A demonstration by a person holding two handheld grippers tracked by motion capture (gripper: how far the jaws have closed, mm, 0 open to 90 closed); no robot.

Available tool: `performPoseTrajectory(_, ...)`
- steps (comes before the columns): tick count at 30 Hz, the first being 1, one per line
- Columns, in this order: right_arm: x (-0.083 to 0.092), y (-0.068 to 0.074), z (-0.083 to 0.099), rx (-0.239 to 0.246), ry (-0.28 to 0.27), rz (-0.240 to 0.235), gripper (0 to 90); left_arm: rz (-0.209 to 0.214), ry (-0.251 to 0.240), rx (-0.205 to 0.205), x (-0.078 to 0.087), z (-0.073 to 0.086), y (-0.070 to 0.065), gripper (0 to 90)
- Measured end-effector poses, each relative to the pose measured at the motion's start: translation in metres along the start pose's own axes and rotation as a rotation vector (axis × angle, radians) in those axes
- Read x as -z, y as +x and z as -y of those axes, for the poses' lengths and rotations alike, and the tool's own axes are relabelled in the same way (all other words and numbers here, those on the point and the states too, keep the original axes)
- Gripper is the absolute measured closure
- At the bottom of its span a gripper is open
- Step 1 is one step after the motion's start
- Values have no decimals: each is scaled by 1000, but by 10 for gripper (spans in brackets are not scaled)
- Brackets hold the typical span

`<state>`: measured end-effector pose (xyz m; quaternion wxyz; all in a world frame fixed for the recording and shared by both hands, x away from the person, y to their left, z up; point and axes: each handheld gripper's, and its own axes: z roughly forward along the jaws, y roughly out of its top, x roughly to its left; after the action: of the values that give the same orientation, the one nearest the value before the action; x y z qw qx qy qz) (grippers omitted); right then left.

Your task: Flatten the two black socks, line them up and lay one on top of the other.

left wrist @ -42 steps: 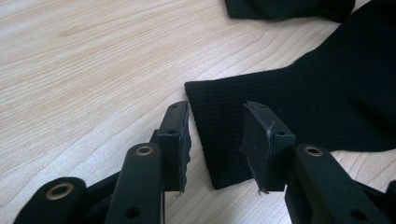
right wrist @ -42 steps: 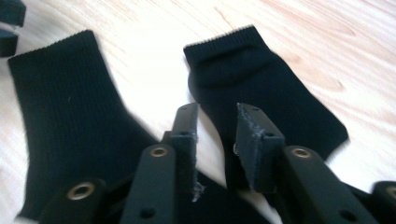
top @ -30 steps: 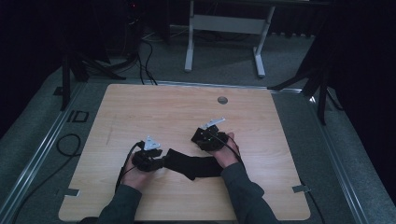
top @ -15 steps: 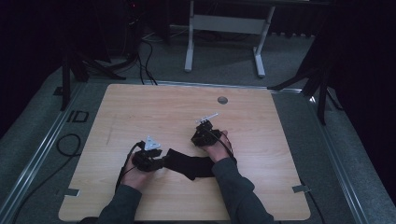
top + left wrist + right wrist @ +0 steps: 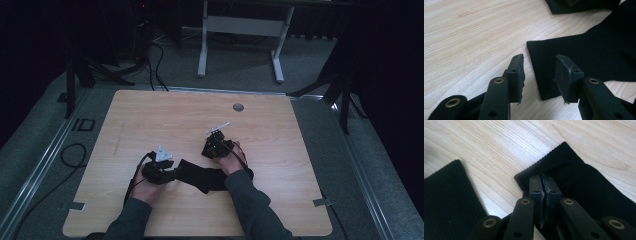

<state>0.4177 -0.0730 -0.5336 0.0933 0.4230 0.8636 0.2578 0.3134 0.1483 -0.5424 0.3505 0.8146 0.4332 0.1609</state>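
Right gripper [image 5: 543,195] has just closed, its pads pinching the ribbed cuff of a black sock [image 5: 574,187] (one of two) near the wooden table [image 5: 165,115] centre. Left gripper [image 5: 539,75], half open, straddles the other black sock's cuff [image 5: 584,55] without pressing. Bare table surrounds both. Since earlier, the right hand [image 5: 231,159] sits lower, nearer the socks.

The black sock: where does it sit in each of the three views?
High view: the black sock lies low centre, between both hands.
Left gripper view: right half, its ribbed cuff edge between the open jaws.
Right gripper view: right of centre, its cuff at the shut jaws.
Shared landmark: the wooden table.
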Motion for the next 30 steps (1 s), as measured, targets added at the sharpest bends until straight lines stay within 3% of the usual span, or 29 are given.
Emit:
performPoseTrajectory(7, 12, 0, -1, -13, -35, -25, 870, 5, 5, -2, 0, 0, -1, 584)
performPoseTrajectory(15, 34, -10, 1, -44, -90, -64, 870, 3, 15, -26, -2, 0, -4, 588)
performPoseTrajectory(23, 58, -22, 6, -76, -131, -55, 870, 7, 20, -25, -3, 0, -4, 594)
performPoseTrajectory(30, 78, -44, 20, -115, -159, -24, 870, 12, 23, -21, -3, 0, -3, 594)
